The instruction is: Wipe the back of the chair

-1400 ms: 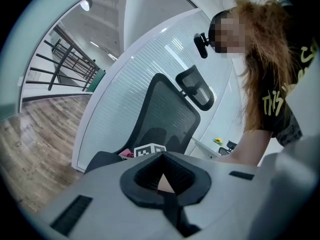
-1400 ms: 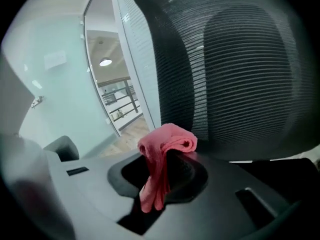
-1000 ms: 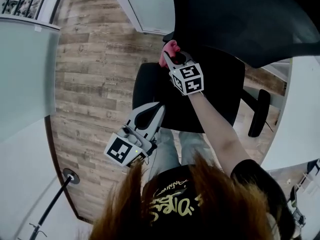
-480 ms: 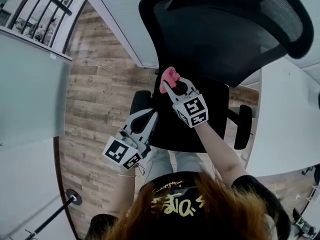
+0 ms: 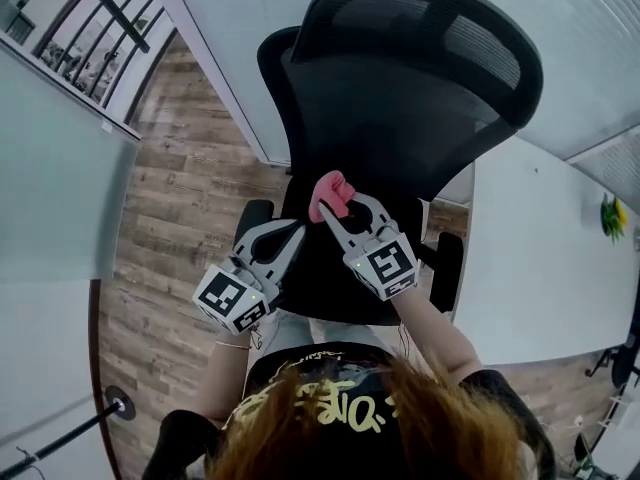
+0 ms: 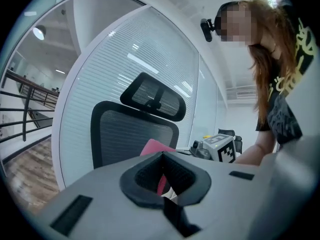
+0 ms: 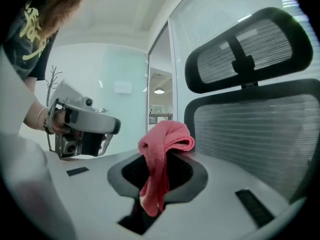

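Observation:
A black mesh office chair (image 5: 400, 98) with a headrest (image 5: 440, 28) stands in front of me, its backrest (image 7: 260, 129) facing the grippers. My right gripper (image 5: 333, 208) is shut on a pink cloth (image 5: 331, 194), held just in front of the lower backrest; the cloth (image 7: 159, 156) hangs bunched between its jaws. My left gripper (image 5: 278, 240) is shut and empty, lower left of the right one, over the seat's left side. From the left gripper view the backrest (image 6: 132, 136) and the cloth (image 6: 156, 148) show ahead.
A white glass partition (image 5: 250, 28) runs behind the chair. A white desk (image 5: 530, 258) lies to the right, close to the chair's armrest (image 5: 446, 268). Wood floor (image 5: 170, 198) spreads to the left, with a railing (image 5: 90, 38) at the far left.
The head view has risen, so the whole backrest and headrest now show. Both grippers sit lower in the picture, the right one still shut on the cloth near the lower backrest.

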Tool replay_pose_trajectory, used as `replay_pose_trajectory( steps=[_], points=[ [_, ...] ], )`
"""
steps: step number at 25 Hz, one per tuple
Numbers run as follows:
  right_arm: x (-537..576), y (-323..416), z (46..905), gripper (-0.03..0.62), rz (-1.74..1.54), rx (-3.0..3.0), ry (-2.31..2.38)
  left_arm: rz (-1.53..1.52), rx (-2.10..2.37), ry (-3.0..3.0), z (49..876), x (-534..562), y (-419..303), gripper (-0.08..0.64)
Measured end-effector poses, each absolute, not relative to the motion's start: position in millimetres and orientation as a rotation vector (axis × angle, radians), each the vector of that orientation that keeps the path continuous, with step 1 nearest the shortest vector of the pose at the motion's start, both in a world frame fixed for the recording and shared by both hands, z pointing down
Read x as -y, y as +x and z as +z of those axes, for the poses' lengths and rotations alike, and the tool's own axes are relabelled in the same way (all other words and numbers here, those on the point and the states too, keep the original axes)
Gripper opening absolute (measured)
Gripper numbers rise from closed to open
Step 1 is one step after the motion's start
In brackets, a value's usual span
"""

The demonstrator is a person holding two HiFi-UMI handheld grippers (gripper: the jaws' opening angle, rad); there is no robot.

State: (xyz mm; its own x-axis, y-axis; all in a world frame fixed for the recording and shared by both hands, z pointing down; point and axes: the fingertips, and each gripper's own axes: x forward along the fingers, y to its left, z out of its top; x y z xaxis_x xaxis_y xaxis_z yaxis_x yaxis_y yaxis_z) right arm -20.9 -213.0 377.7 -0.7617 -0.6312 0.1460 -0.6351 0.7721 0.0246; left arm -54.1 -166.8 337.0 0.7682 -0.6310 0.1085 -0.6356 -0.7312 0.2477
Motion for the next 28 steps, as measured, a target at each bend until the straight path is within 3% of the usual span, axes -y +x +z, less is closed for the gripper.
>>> replay_pose_trajectory(
  steps=[15, 28],
  points=[
    [149.3, 43.8, 288.4, 0.067, -0.1, 2.905, 1.037, -0.015, 0.973, 2.824, 283.0, 142.2, -10.1, -0.008],
    [132.0, 87.8, 269.0, 0.067, -0.017, 2.939, 1.174, -0.064, 0.919, 2.882, 261.7, 138.2, 4.3, -0.008]
  ],
)
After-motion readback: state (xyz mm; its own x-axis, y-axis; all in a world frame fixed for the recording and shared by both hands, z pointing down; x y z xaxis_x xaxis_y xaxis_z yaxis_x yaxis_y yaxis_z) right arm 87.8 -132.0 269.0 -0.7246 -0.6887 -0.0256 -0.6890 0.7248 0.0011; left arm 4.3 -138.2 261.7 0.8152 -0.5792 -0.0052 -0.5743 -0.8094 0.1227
